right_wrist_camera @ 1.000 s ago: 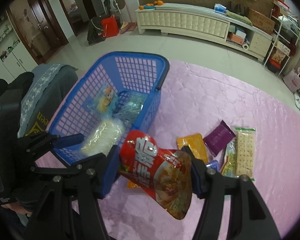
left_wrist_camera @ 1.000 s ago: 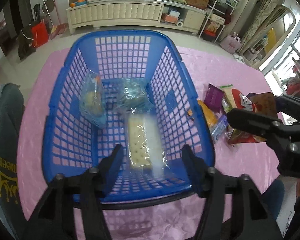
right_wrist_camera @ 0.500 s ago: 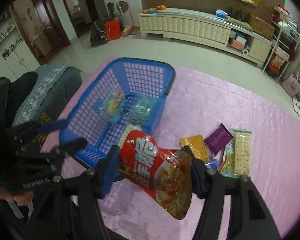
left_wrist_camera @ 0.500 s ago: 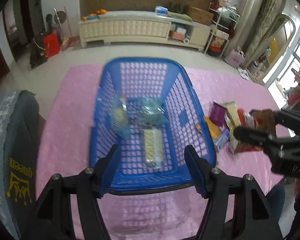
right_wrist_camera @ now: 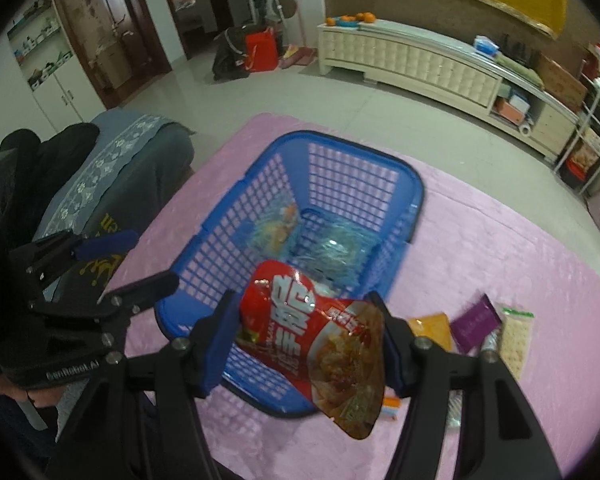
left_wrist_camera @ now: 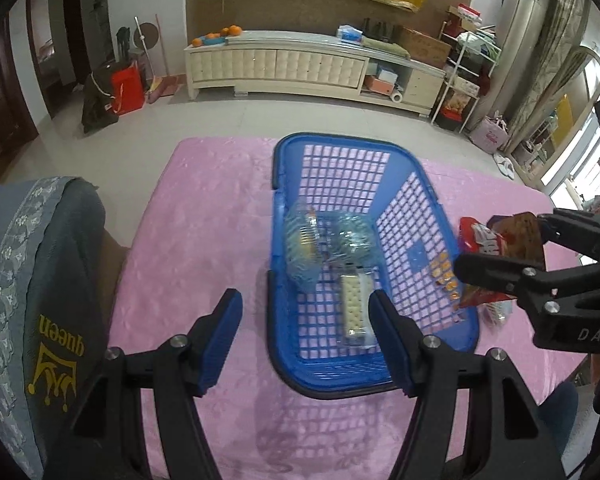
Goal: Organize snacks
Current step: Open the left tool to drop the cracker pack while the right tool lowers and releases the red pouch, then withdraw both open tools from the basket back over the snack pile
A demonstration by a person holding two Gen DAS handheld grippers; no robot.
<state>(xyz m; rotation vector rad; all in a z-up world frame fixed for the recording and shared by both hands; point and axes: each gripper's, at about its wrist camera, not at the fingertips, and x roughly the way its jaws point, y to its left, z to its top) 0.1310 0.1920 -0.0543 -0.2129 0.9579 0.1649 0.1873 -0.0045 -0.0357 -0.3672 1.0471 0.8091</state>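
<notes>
A pink cloth [right_wrist_camera: 500, 248] covers the table, with the blue basket [right_wrist_camera: 414, 196] on it left of the loose packets [right_wrist_camera: 476, 322]. The right gripper [right_wrist_camera: 306, 338] clamps a red snack bag [right_wrist_camera: 320, 332] above the basket's near-right rim, so the drop-in step seems underway; next, carry it over the opening and release. The left gripper [left_wrist_camera: 304, 330] hovers half-open and empty, near-left of the basket.

L jaws agape; R jaws clamped

Home living room: long cream sideboard [left_wrist_camera: 296, 66] with oranges [left_wrist_camera: 220, 34] far ahead of the grippers, tiled floor [left_wrist_camera: 140, 140], doorways [right_wrist_camera: 112, 40], pink-clothed table [left_wrist_camera: 204, 216] below.
</notes>
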